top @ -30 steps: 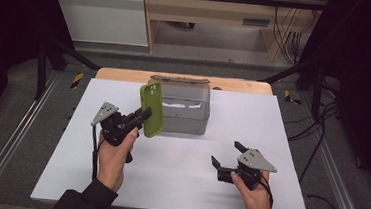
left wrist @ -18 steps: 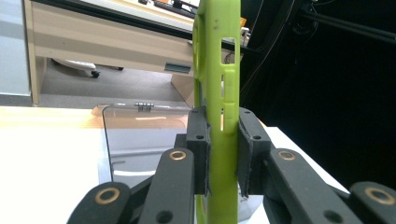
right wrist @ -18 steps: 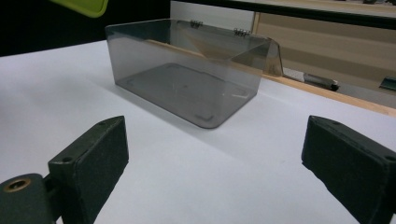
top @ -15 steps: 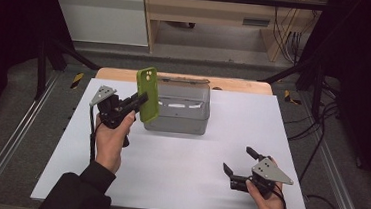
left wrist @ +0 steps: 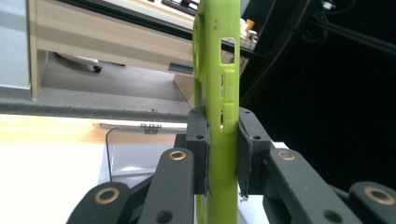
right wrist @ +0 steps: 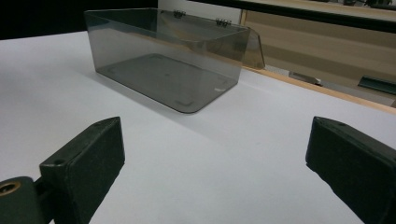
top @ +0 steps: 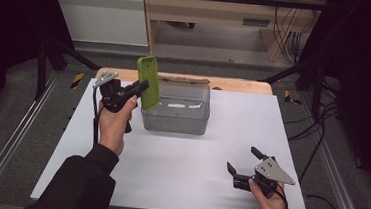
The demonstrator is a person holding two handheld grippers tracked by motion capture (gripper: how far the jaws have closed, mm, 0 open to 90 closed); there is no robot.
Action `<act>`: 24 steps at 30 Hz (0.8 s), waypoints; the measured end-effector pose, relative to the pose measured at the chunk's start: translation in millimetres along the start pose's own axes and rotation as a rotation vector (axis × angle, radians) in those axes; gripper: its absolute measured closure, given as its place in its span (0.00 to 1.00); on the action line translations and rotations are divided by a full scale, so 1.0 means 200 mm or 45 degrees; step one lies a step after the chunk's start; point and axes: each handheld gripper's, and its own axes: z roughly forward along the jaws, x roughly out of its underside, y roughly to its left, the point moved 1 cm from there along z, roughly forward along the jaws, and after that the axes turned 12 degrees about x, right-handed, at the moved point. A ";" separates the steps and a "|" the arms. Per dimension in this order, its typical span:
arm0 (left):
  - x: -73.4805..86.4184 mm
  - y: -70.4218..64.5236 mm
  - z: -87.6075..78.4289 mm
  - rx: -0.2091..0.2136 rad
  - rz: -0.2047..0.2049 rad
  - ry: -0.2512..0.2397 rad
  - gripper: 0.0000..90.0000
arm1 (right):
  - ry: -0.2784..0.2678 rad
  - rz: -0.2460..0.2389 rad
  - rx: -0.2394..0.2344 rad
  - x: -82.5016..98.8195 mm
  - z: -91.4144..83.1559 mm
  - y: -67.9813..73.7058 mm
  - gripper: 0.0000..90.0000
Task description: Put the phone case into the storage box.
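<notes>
The green phone case (top: 148, 83) stands nearly upright in the air, its long axis running up and down with the top leaning slightly away from the person. It hangs over the left front edge of the clear box (top: 177, 107), its lower end dipping just past the box's rim as seen from the high view. In the left gripper view the case (left wrist: 219, 84) shows edge-on: a bright lime, soft-looking shell with button cut-outs along its side and a rounded opening near the top.

The left gripper (top: 142, 87) holds the case, its two black fingers (left wrist: 198, 149) pressed flat against both faces of the shell around its lower half. The hand holding it is raised above the tabletop (top: 194, 155) at the left of the box.

The box is smoky, see-through plastic with a hinged lid folded back behind it; it sits toward the far middle of the white tabletop, and its floor (right wrist: 163, 79) lies bare.

The right gripper (top: 243, 160) rests low near the front right of the tabletop, well apart from the box, its fingers (right wrist: 84, 163) spread wide with nothing between them.
</notes>
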 end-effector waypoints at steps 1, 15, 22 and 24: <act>-0.01 0.00 0.01 -0.004 0.006 0.004 0.86 | 0.005 0.002 0.003 0.00 0.00 0.00 0.05; -0.05 0.06 0.14 -0.031 0.037 0.045 0.86 | 0.040 0.007 0.009 -0.01 -0.01 0.01 0.05; -0.06 0.08 0.17 -0.043 0.023 0.049 0.86 | 0.035 0.011 0.001 -0.01 -0.02 0.02 0.06; -0.06 0.08 0.17 -0.043 0.026 0.050 0.86 | 0.045 0.015 -0.005 -0.01 -0.02 0.02 0.06</act>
